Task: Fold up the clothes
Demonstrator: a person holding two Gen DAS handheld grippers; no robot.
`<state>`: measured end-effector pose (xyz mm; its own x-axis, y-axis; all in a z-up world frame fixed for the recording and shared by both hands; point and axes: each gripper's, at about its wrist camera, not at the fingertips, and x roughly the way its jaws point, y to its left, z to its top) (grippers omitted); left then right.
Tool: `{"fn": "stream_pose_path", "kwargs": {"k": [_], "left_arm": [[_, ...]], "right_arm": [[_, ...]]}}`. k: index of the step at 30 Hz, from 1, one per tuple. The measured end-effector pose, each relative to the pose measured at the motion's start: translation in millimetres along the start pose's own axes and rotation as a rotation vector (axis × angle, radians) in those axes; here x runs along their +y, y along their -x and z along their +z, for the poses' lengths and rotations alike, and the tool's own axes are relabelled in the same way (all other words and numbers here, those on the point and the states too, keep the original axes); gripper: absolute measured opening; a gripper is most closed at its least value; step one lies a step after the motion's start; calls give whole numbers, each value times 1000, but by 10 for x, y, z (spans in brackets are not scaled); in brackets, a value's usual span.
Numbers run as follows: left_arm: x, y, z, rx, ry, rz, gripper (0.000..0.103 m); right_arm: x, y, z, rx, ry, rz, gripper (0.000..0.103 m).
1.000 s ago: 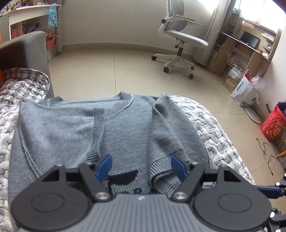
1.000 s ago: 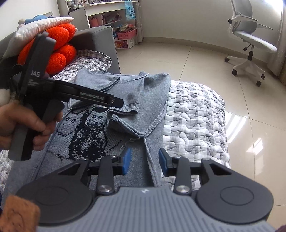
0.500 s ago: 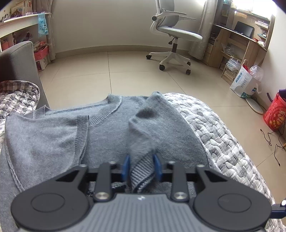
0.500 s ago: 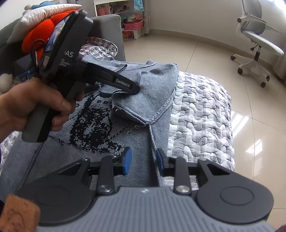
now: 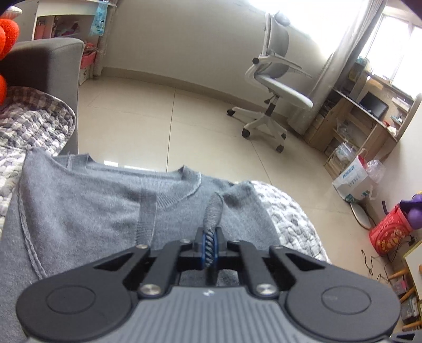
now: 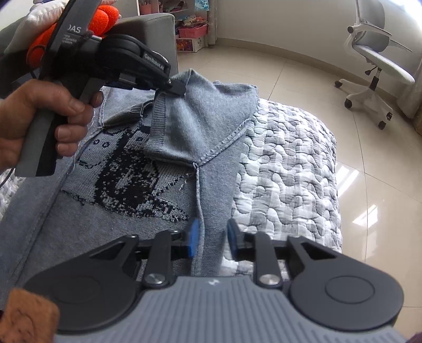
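A grey knitted sweater (image 5: 79, 211) with a dark pattern on its front (image 6: 132, 171) lies spread on a quilted cover. My left gripper (image 5: 210, 248) is shut on the ribbed cuff of the right sleeve (image 5: 212, 211). In the right wrist view, a hand (image 6: 39, 110) holds the left gripper (image 6: 179, 88), and the sleeve (image 6: 184, 118) is lifted off the sweater's body. My right gripper (image 6: 211, 237) is low over the sweater's right side edge. Its jaws are closing, the side seam runs between them, and a gap still shows between the pads.
The quilted grey-white cover (image 6: 284, 171) drops off to a tiled floor on the right. A grey sofa arm (image 5: 44, 58) and an orange plush (image 6: 105, 15) lie at the left. An office chair (image 5: 274, 87), a wooden desk (image 5: 369, 110) and a red bag (image 5: 387, 234) stand beyond.
The left jaws went from wide open to shut on the sleeve cuff, then rose and pulled the sleeve up. The right jaws narrowed around the sweater's side edge.
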<state>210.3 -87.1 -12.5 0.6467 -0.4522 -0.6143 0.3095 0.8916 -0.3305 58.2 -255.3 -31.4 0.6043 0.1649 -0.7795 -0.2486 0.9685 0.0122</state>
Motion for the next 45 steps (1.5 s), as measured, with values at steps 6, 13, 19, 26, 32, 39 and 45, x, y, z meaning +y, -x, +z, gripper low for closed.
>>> {"fn": "stream_pose_path", "kwargs": {"k": [6, 13, 19, 26, 32, 39, 45], "left_arm": [[195, -34, 114, -14, 28, 35, 5], [330, -57, 140, -18, 39, 63, 5], [391, 15, 197, -28, 79, 50, 5], [503, 29, 253, -19, 106, 82, 5], [657, -92, 151, 13, 152, 109, 5], [680, -138, 157, 9, 140, 111, 5], [766, -180, 105, 46, 189, 85, 21]], "right_arm": [[243, -37, 35, -9, 26, 29, 9], [388, 24, 16, -12, 24, 100, 19], [503, 4, -15, 12, 31, 153, 19], [548, 8, -23, 20, 31, 165, 23], [567, 22, -21, 22, 39, 165, 30], [537, 60, -22, 21, 11, 194, 30], [530, 94, -10, 6, 15, 200, 34]]}}
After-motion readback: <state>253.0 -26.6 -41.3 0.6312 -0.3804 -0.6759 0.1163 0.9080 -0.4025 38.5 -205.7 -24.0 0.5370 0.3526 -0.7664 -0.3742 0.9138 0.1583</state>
